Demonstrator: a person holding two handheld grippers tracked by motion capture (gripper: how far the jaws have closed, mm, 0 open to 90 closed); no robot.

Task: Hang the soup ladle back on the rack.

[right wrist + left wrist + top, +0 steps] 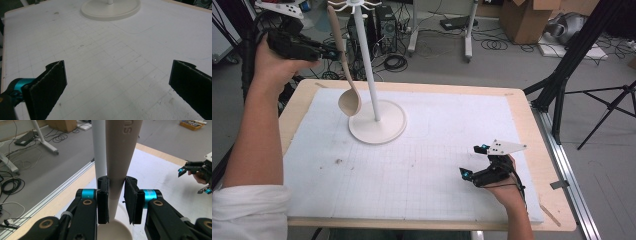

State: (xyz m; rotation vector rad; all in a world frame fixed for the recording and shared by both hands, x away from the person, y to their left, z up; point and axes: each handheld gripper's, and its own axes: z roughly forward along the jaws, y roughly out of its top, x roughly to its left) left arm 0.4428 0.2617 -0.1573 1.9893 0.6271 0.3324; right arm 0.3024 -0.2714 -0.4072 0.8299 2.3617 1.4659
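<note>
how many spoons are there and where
1. The beige ladle-shaped spoon is held by its handle in the left gripper, raised beside the white stand's pole, bowl hanging just above the stand's base. None lies on the mat.

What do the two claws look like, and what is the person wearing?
Both claws, the left claw and the right claw, are black with shiny blue rings near the flat dark pads. A grey three-cornered plate tops the right one. The person wears a white sleeve.
</note>
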